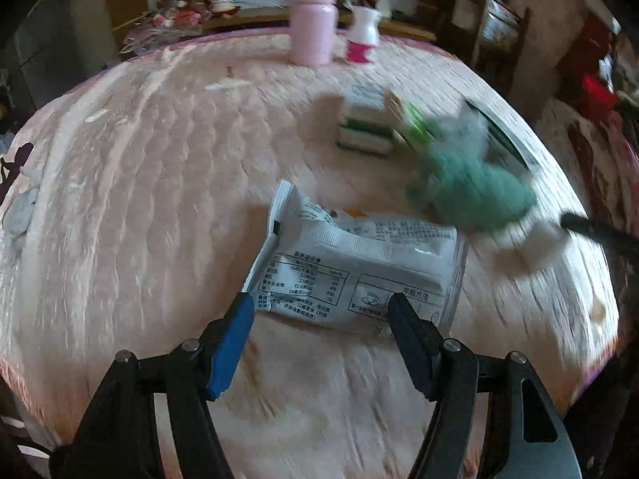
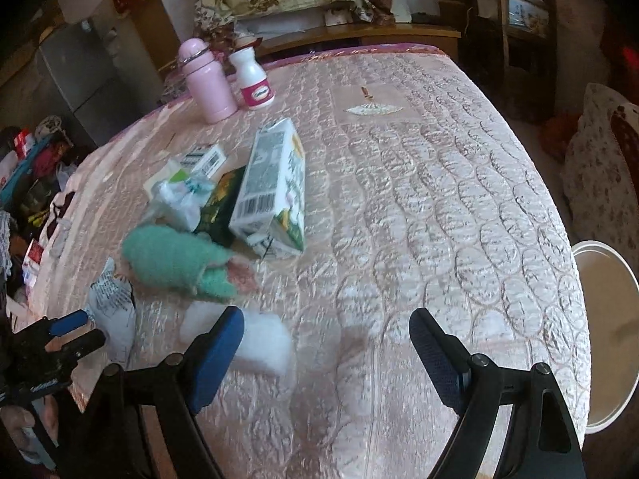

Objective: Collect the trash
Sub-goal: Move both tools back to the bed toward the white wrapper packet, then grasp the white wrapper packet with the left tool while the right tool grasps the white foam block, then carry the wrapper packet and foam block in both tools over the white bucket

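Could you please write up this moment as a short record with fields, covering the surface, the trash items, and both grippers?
surface: pink quilted bed
left gripper: open, at the near edge of the grey packet
right gripper: open, holds nothing
near right gripper: white wad beside its left finger
trash pile: carton, small boxes, green knit item
upright at far edge: pink bottle, white bottle
off the bed: white bin

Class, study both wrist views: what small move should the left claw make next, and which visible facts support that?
Probably ease the left claw forward and close on the white wrapper. Its jaws stand open, the wrapper's near edge lies flat between the fingertips, and nothing is gripped yet. The right claw is also open, near a white wad.
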The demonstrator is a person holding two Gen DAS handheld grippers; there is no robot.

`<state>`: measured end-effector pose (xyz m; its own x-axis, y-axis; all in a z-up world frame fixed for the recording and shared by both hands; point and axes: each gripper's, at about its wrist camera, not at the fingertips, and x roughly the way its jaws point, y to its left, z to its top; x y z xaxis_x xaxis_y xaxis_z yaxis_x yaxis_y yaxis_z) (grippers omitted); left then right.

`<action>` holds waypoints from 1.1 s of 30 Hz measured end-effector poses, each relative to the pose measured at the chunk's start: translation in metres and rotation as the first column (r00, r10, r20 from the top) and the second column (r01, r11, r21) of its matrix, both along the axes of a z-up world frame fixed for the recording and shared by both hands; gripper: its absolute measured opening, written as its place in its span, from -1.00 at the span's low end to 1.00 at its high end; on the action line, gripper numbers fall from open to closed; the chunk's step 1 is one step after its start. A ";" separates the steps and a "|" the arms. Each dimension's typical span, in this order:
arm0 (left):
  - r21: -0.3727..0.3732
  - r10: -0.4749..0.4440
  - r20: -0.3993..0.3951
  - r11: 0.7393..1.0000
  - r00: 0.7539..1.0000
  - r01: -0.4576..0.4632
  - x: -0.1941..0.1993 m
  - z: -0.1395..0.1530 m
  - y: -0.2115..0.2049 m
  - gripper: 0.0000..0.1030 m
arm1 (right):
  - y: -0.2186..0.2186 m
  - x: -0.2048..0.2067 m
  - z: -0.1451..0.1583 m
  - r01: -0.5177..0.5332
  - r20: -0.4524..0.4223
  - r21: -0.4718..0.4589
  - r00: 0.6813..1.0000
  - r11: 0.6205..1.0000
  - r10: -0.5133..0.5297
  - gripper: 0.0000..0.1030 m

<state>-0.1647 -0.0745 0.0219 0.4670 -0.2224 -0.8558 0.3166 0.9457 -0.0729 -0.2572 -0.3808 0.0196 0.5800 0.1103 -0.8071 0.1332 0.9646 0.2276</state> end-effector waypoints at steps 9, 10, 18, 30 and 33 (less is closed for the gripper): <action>-0.118 0.035 0.011 0.992 0.999 -0.033 0.023 0.025 0.020 0.36 | 0.004 0.015 -0.003 -0.040 -0.033 0.077 0.999 0.996 0.043 0.70; -0.122 0.040 0.012 0.992 0.999 -0.038 0.022 0.028 0.021 0.38 | 0.008 0.010 -0.001 -0.061 -0.031 0.082 0.998 0.995 0.064 0.70; -0.195 0.081 -0.009 0.977 0.997 -0.082 0.049 0.017 0.020 0.67 | 0.029 -0.010 0.005 -0.123 0.038 0.109 0.992 0.986 0.119 0.71; -0.148 0.020 -0.038 0.989 0.999 -0.026 0.052 0.005 0.002 -0.54 | 0.062 -0.004 -0.020 -0.171 0.002 0.031 0.985 0.985 0.171 -0.18; -0.201 0.006 -0.081 0.979 0.997 -0.022 0.045 0.007 0.010 -0.70 | 0.062 -0.010 -0.014 -0.183 0.003 0.005 0.983 0.983 0.183 -0.19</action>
<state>-0.1199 -0.0648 0.0289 0.4037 -0.3884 -0.8284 0.2890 0.9132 -0.2873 -0.2669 -0.3184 0.0052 0.5516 0.2188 -0.8049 -0.0457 0.9715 0.2327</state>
